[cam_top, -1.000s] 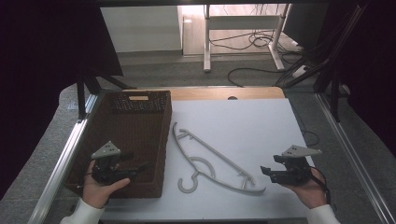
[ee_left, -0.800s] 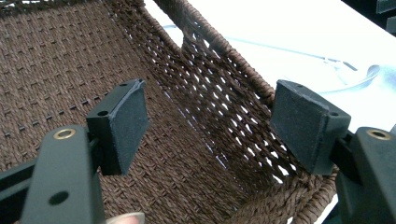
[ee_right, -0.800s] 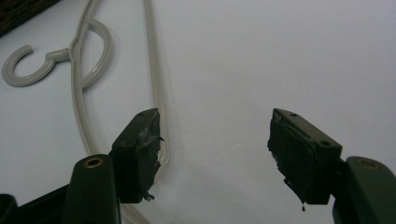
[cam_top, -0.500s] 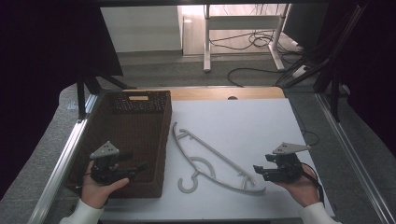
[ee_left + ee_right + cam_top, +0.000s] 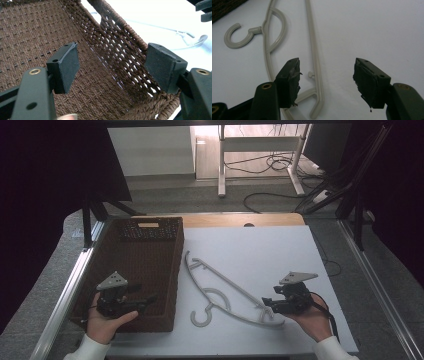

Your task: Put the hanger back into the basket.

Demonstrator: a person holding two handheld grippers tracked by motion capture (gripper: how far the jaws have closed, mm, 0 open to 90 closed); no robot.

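We see the pale hanger (image 5: 227, 292) lying flat on the white surface (image 5: 280, 255) beside the wicker basket (image 5: 145, 270). Our right gripper (image 5: 325, 82) hangs low at its near end, fingers (image 5: 289, 80) spread, likely to take the bar. Our left gripper (image 5: 112, 67) hovers spread over the basket, perhaps to steady it

The left gripper (image 5: 111, 66) holds its two black jaws wide apart and empty above the woven floor of a brown wicker basket (image 5: 100, 92), beyond whose wall a pale hanger (image 5: 192, 40) lies on the white table (image 5: 162, 17).
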